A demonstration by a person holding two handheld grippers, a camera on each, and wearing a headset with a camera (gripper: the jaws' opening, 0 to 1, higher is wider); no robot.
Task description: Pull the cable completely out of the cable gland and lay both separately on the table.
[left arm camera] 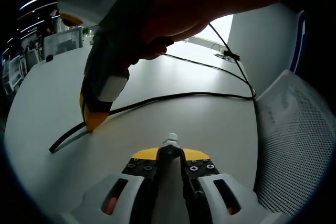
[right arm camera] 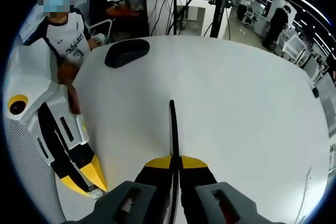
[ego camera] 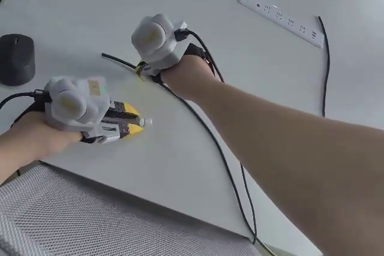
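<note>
Left side: the left claw [left arm camera: 169, 155] is closed on the cable gland [left arm camera: 169, 141], a small pale, stubby piece with a rounded tip. It is held low over the bench [left arm camera: 210, 124], and contact cannot be told.
Right side: the right claw [right arm camera: 176, 162] is closed on the cable [right arm camera: 172, 124], whose free end juts forward past the yellow tips, apart from the gland.
Cable form: thin, round and matte black, with its long run laid across the bench towards the rim.
Bench surface: white, smooth and faintly glossy, with a curved edge.
Counts: two claws, one gland, one gripped cable, one white power strip [ego camera: 282, 16], one dark puck-shaped object [ego camera: 15, 58].
Head view: a grey mesh chair [ego camera: 90, 220] is seen below the bench rim.
Right gripper view: seated people are seen beyond the bench.
</note>
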